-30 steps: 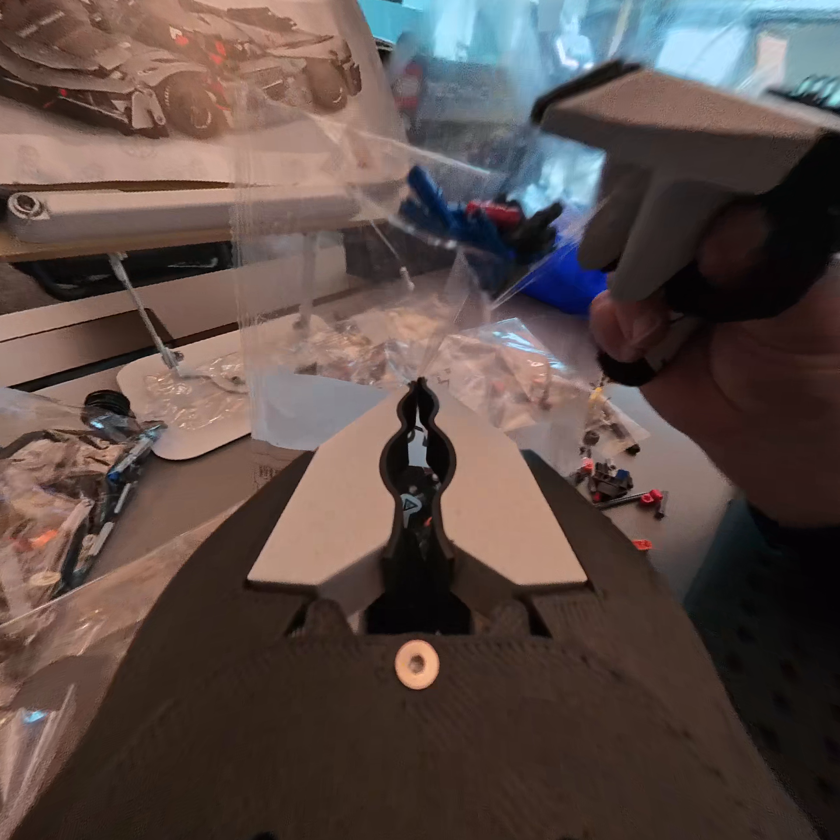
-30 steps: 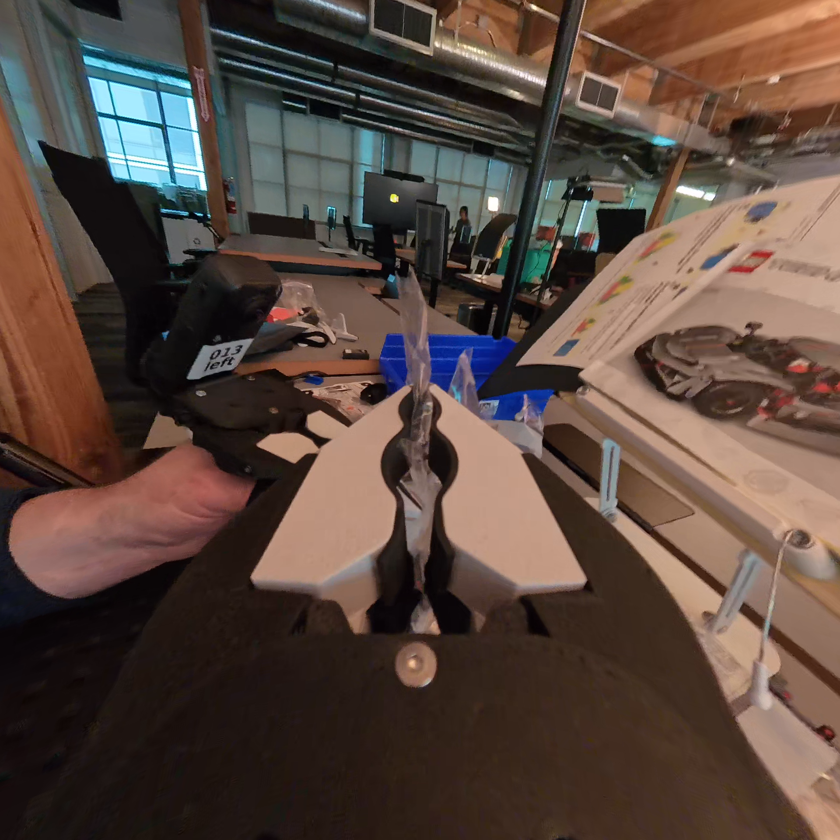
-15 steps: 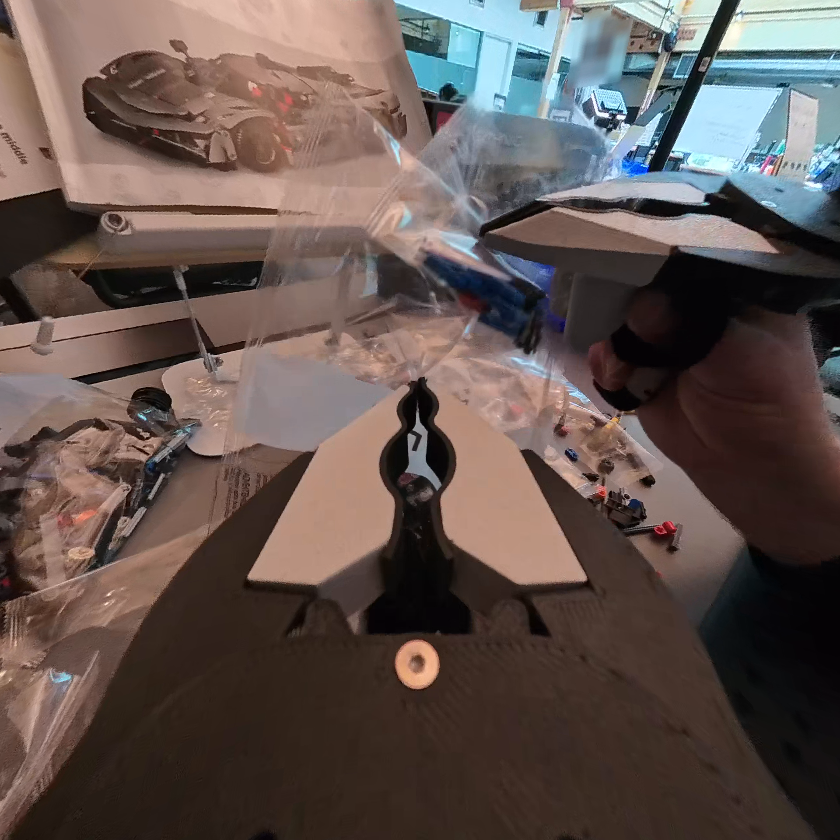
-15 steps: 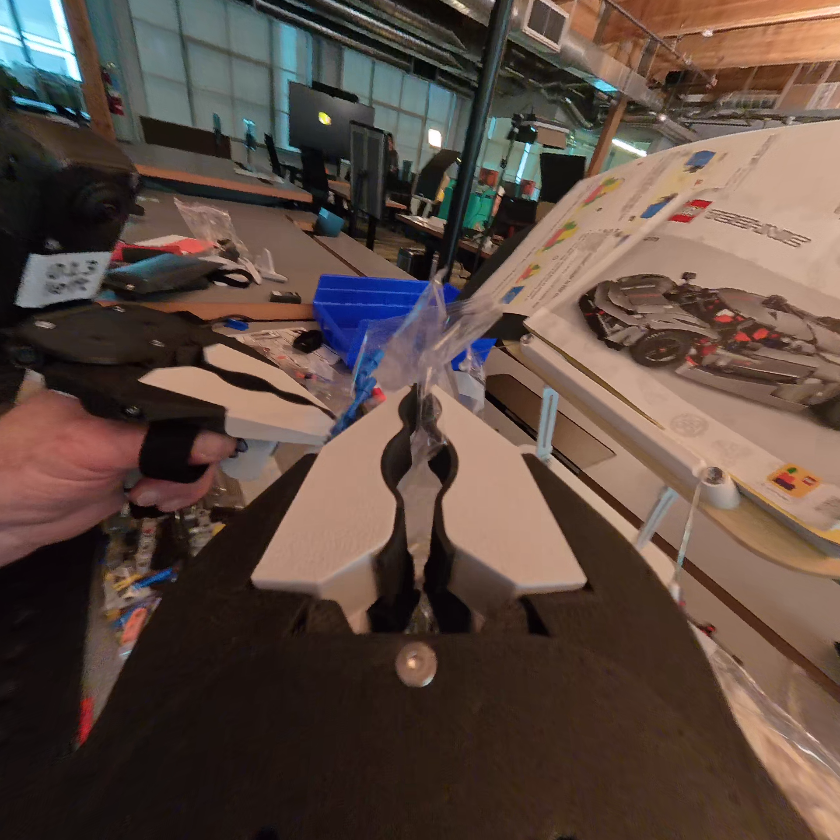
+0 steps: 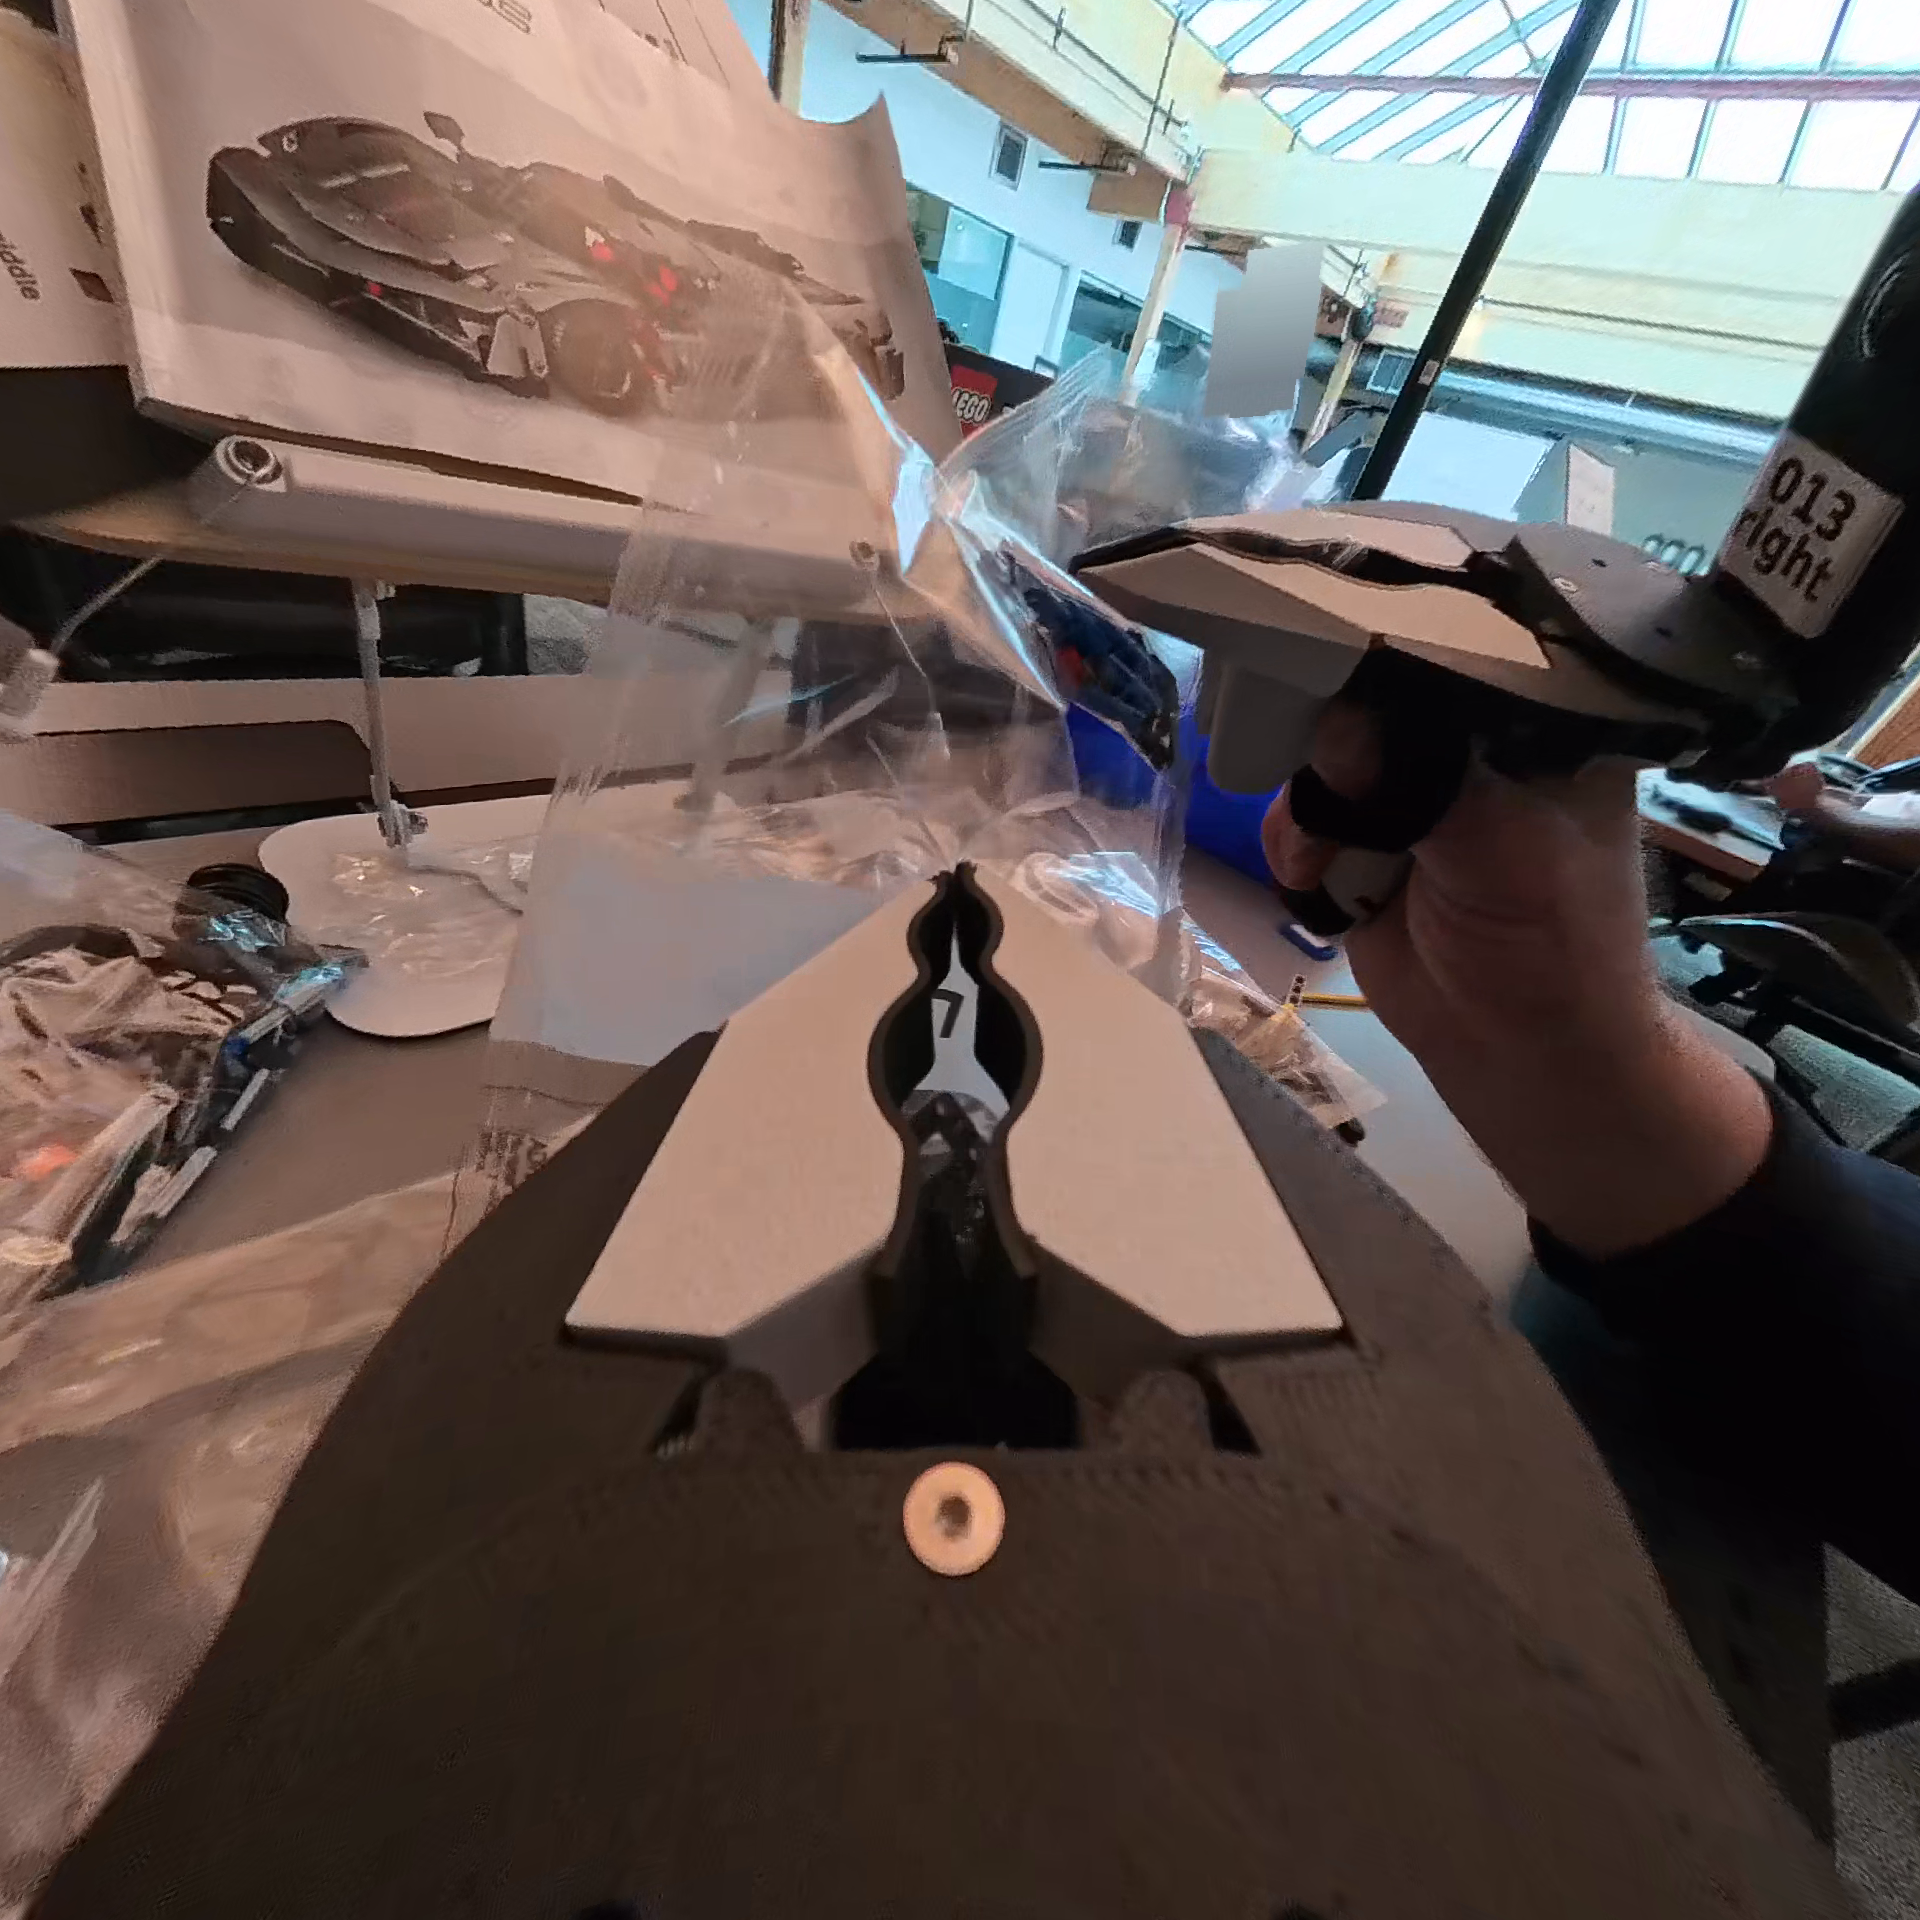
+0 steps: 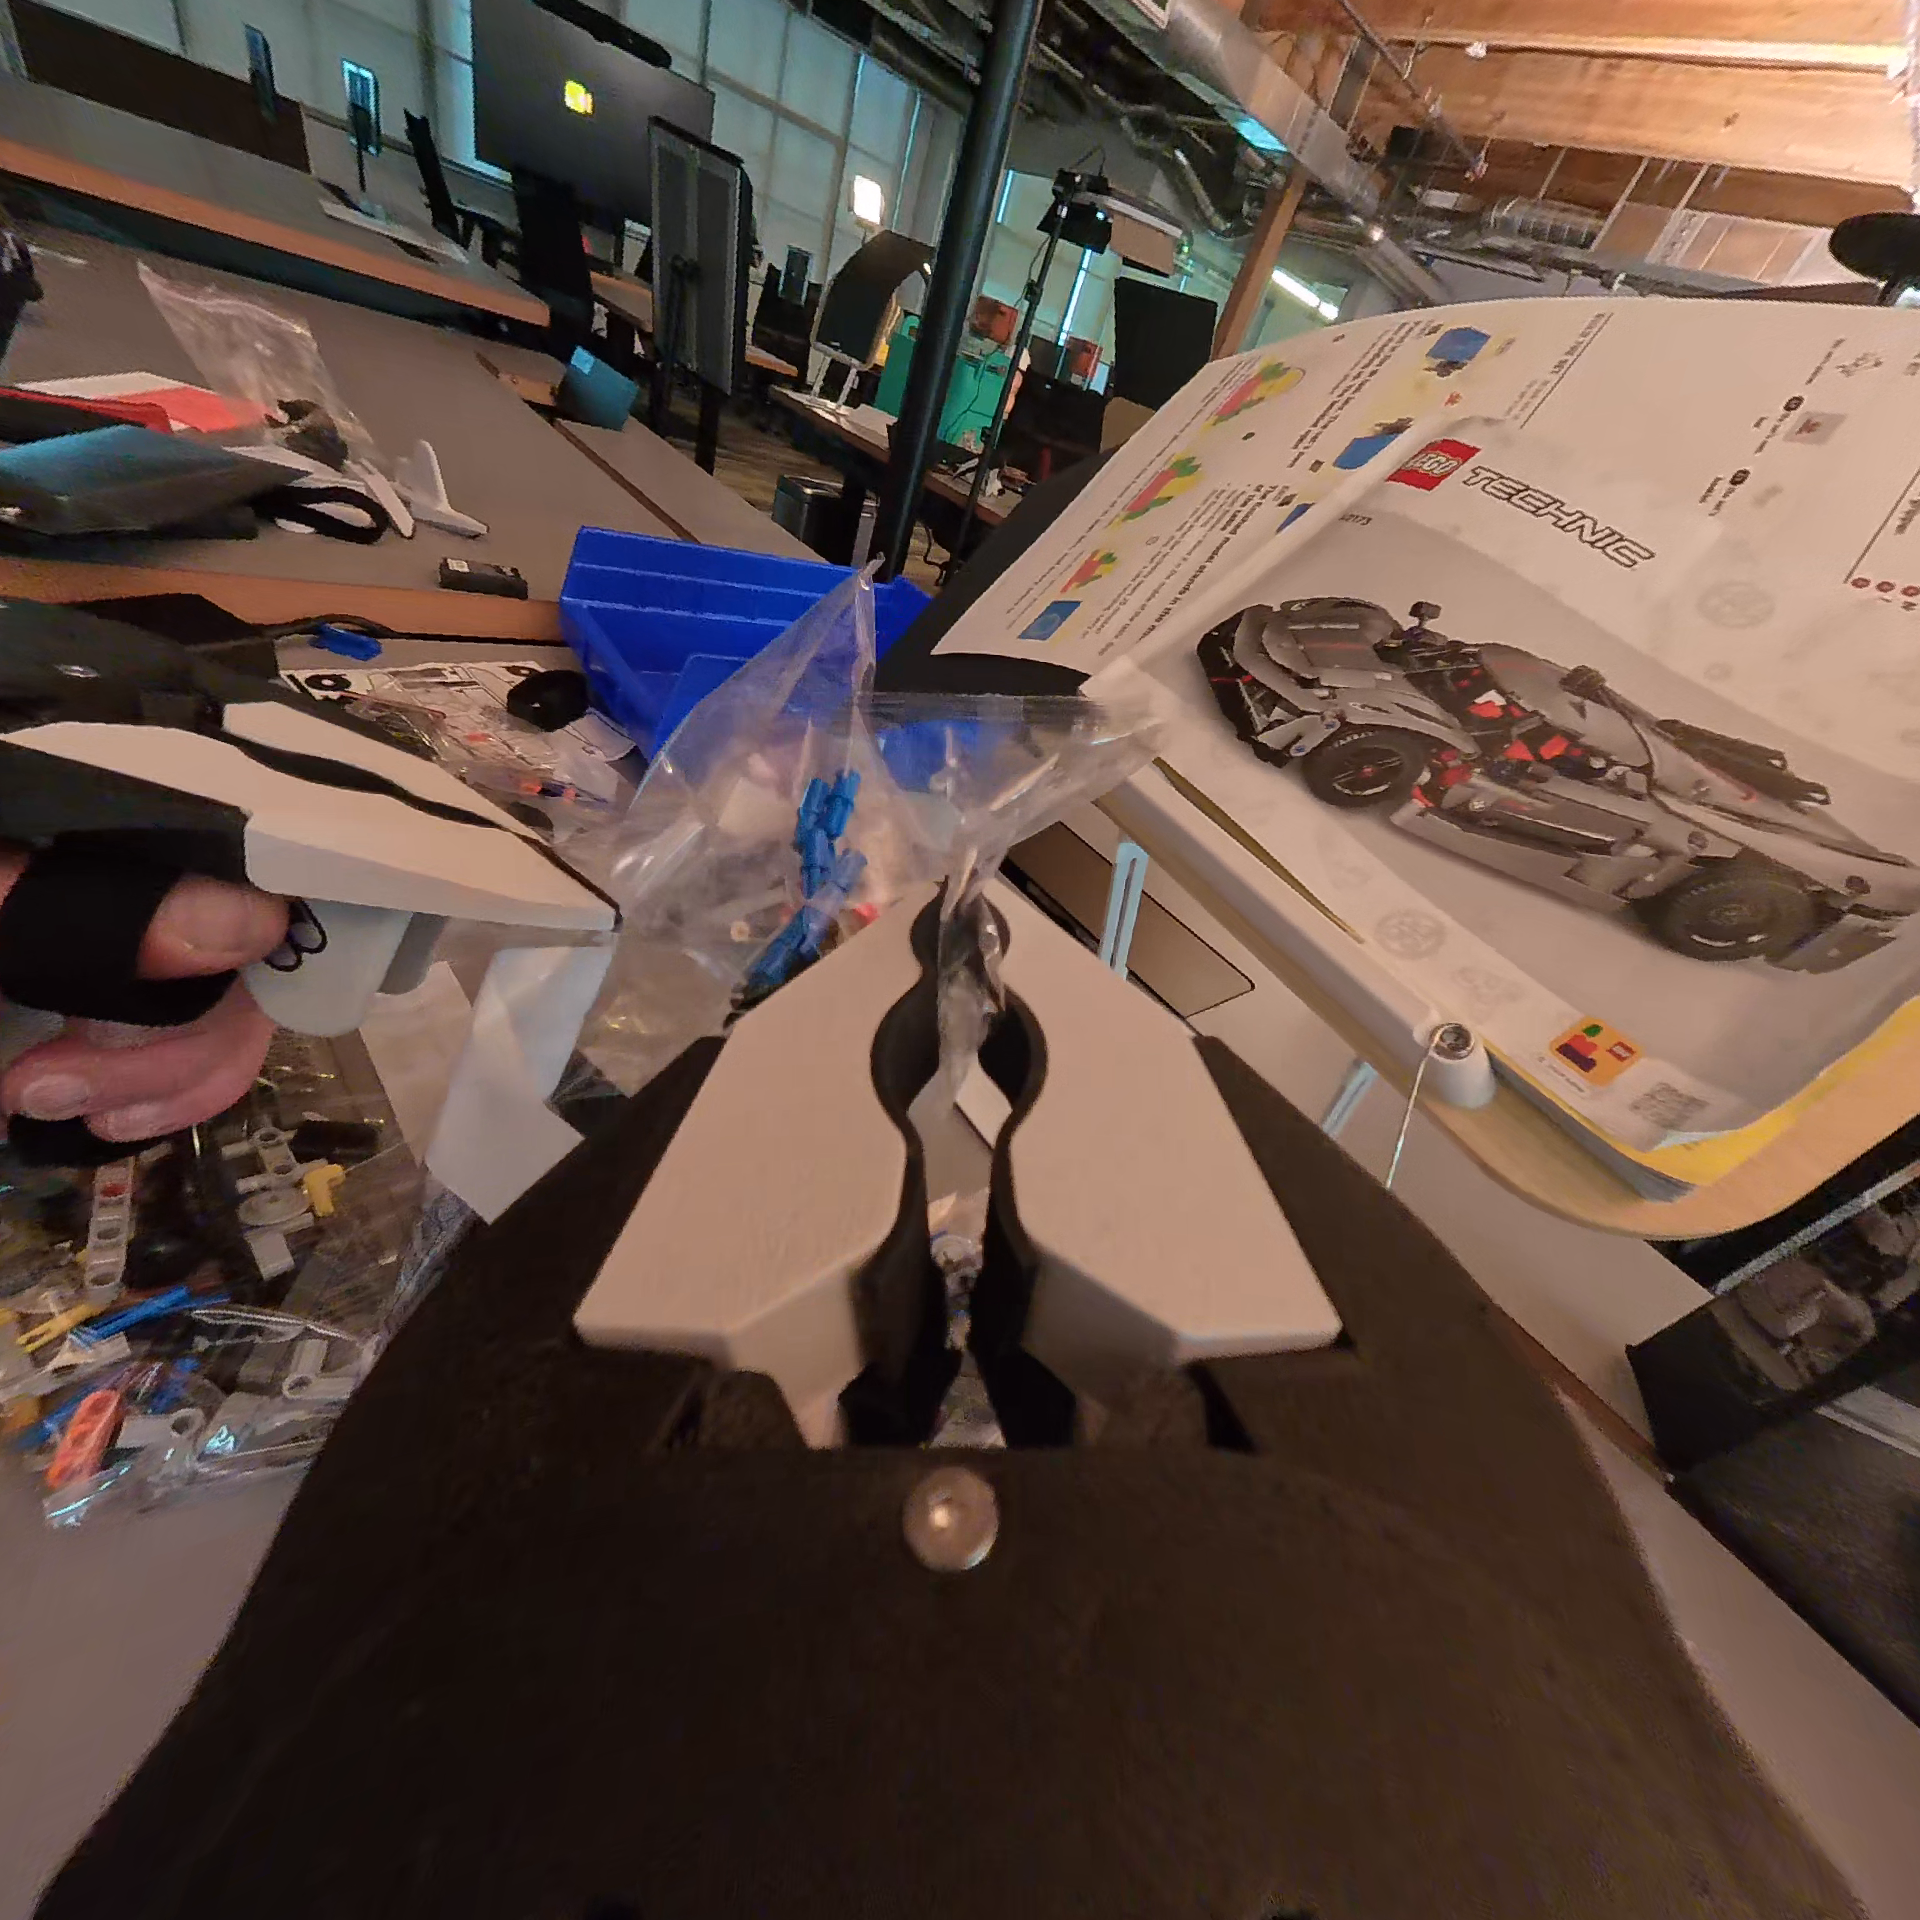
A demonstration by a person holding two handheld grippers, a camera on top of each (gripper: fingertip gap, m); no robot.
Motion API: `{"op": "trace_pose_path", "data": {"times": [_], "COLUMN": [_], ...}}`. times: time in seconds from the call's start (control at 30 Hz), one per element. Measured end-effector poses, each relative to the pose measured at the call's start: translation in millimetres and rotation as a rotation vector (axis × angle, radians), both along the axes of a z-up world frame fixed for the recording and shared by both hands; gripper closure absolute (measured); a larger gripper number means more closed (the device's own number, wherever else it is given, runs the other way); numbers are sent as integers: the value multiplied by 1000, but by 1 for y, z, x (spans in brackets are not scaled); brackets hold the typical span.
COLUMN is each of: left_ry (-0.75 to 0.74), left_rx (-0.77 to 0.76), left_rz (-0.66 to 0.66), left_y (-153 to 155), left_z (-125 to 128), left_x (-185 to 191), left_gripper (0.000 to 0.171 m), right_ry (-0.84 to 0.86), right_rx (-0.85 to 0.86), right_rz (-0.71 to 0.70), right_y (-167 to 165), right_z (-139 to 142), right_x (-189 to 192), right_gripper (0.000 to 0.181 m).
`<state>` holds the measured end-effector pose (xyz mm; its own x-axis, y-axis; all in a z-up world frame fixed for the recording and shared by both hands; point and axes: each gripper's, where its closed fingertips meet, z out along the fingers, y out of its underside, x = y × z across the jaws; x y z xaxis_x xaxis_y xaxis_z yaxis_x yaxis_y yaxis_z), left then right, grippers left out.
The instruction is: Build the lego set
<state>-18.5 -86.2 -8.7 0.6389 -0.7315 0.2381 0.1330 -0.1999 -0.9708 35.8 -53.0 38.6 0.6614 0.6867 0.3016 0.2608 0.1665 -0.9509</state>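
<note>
Left gripper (image 5: 957, 902) and right gripper (image 6: 948, 902) both pinch the clear plastic bag of blue pegs (image 6: 821, 831) stretched between their jaws. Only the right view shows loose grey pieces (image 6: 187, 1247) below-left.

Blue plastic bin (image 6: 665, 613) on grey table (image 6: 436, 416), black vertical pole (image 6: 961, 260) behind it, dark monitor (image 6: 592, 135) on far desk, white toy plane (image 6: 421, 494) at left, exposed wooden ceiling beams (image 6: 1558, 114), office chair (image 5: 1787, 966).
</note>
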Motion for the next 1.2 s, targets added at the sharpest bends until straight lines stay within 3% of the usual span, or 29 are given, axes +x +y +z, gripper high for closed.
{"op": "trace_pose_path", "data": {"times": [0.3,0.6,0.7,0.8,0.93,1.03,1.2], "left_ry": [-153,-170,-166,-143,-147,-154,-160], "left_rx": [-17,-9,-1,5,6,6,28], "left_rz": [-35,-19,-15,-21,-33,-38,-29], "left_y": [0,1,0,-1,-1,-1,1], "left_z": [15,20,23,22,22,22,22], "left_x": [-15,-29,-31,-27,-26,-27,-30], "left_gripper": [171,171,171,171,171,171,171], "right_ry": [-102,-298,-364,-308,-501,-482,-382], "right_rx": [47,17,50,122,181,136,-179], "right_rz": [75,239,182,156,89,169,277], "right_y": [-13,-36,-34,-41,-27,-26,-23], "right_z": [3,-9,-4,26,27,23,-1], "right_x": [-5,-17,-16,-24,-32,-47,-56], "right_gripper": [181,181,181,181,181,181,181]}}
